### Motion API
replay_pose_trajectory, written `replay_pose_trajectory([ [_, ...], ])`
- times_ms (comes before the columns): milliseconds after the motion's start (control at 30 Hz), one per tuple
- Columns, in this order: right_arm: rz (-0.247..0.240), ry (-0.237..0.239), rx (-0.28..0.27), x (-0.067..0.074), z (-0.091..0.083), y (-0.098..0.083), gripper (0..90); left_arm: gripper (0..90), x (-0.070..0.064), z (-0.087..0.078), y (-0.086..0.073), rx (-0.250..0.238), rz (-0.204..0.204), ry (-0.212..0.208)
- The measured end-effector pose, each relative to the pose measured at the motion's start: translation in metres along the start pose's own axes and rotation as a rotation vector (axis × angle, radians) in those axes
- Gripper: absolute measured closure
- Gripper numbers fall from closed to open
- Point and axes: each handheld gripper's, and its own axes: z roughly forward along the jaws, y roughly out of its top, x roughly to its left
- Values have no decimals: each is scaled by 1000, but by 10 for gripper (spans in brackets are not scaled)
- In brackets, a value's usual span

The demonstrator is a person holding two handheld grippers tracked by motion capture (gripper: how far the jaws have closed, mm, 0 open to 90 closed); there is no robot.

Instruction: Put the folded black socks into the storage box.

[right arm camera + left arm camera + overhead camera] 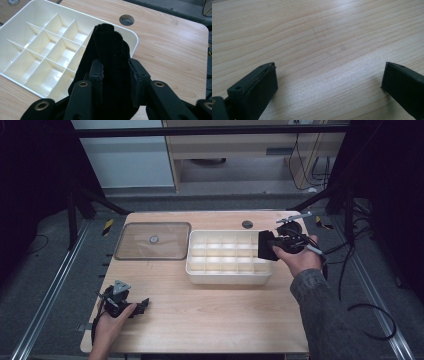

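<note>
Holding a folded black cloth (110,62) in our right gripper (115,75), we have it over the right end of the white tray (227,279), whose dividers cut it into small cells. The 2 jaws are clamped on the cloth's sides, squeezing it into a narrow upright bundle; we judge that this keeps it slim enough to drop into 1 cell rather than draping over the walls. In the high view the right gripper (272,245) sits at the tray's far right corner, so the cells there look like the target.

Our left gripper (131,307) rests low at the table's (215,320) near left, well apart from the tray, with its jaws wide apart and nothing but bare wood between them; it seems parked to stay out of the way.

The clear lid (153,240) lies flat just left of the tray, leaving the cells open from above.
</note>
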Motion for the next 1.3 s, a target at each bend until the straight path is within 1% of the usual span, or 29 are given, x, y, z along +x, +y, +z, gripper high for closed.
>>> replay_pose_trajectory([
  [200,-17,-2,10,2,2,0,680,0,0,0,0,0,-3,3],
  [433,-33,-3,19,12,7,-2,681,0,-1,1,0,0,-11,6],
  [500,-25,0,10,14,7,-1,681,0,-1,1,1,0,-11,7],
  [667,-29,1,14,15,9,0,681,0,-1,1,1,1,-11,7],
  [733,-45,-4,24,16,11,-1,681,0,-1,1,1,1,-11,8],
  [867,-45,-6,22,17,11,-1,681,0,-1,1,1,1,-11,10],
  [933,-45,3,17,18,11,-2,681,0,-1,1,1,1,-11,9],
  [1067,-46,0,24,19,15,-4,681,0,-1,1,1,3,-8,8],
  [1100,-45,-7,34,19,17,-5,681,0,-1,1,1,3,-8,8],
  [1200,-49,-12,43,19,20,-7,682,0,-1,1,1,3,-8,8],
  [1233,-58,-27,55,20,22,-8,682,0,-1,1,1,3,-8,8],
  [1300,-58,-31,60,20,25,-11,681,0,-1,1,1,3,-9,9],
])
